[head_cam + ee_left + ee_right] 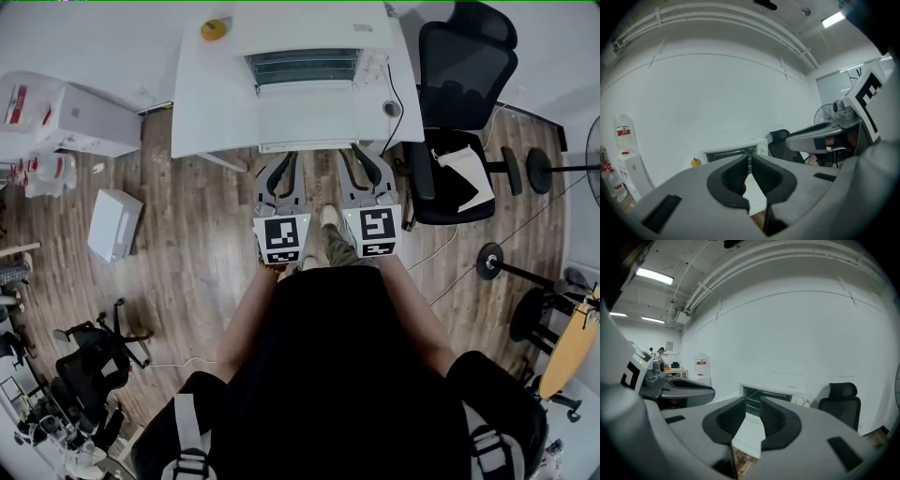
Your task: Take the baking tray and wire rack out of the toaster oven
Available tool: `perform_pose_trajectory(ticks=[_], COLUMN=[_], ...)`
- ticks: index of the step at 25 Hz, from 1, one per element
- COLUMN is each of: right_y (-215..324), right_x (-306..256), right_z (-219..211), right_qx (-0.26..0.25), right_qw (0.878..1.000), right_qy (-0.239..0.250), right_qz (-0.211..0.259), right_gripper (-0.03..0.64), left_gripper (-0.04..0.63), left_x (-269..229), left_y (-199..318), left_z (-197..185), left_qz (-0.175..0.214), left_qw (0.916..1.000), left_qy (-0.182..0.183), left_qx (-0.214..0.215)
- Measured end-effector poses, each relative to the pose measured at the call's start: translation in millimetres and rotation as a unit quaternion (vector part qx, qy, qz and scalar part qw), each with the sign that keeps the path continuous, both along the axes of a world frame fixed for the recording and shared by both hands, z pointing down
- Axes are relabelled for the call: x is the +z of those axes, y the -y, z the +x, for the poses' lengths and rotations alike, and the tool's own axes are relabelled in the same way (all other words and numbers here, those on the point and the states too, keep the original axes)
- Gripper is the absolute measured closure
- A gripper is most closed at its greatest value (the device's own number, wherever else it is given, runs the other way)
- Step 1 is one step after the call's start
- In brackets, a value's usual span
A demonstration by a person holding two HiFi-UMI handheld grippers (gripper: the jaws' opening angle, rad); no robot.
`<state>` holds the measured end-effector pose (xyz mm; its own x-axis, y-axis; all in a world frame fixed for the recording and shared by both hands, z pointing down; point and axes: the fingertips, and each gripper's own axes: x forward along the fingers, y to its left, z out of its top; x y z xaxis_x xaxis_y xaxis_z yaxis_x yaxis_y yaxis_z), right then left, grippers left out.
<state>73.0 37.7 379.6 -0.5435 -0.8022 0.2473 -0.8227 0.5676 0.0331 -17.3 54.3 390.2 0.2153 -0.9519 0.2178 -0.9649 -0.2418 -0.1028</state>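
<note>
Far left, on the floor: white boxes (66,112), well clear of the work.

Back left corner of the white surface (211,103): a small yellow fruit (214,29), apart from the oven.

Left tool (283,157): pads pressed together, nothing between them, touching nothing. Its own view (750,161) shows no gap between the ribbed faces. It points at the left half of the lowered door (307,117).

Centre: toaster oven (305,52) at the back of the surface, door dropped flat toward the person. Straight ahead of both tools and a little below their line. The oven opening (302,67) runs left to right, so whatever slides out comes toward the person with its long edge across. Baking tray and wire rack are inside; horizontal bars show in the opening (752,403), but tray and rack cannot be told apart from here.

Right tool (361,155): pads slightly apart, a narrow gap, empty. The opening shows through that gap (752,404). It lines up with the door's right end.

Both tools sit side by side near the door's front edge, neither clearly nearer. Judgement: the right is the readier, needing only to widen a little; the left must spread first.

Far right: black office chair (459,141) beside the surface.
</note>
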Motion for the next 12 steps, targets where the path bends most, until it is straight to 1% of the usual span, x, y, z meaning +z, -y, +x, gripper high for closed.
perform_pose_trajectory(ticks=[8,12], right_y=[43.0,62.7], right_x=[15.5,27.4], right_z=[18.2,30.0], right_qx=[-0.002,-0.005], right_qw=[1.0,0.999], right_qy=[0.01,0.012], right_qz=[-0.018,-0.03], right_gripper=[0.534,0.535], left_gripper=[0.571,0.571], left_x=[10.9,17.7], left_y=[42.4,60.2], left_z=[9.7,14.2], left_qz=[-0.017,-0.03], left_qw=[0.9998,0.9994], left_qy=[0.006,-0.002], left_qx=[-0.009,-0.018])
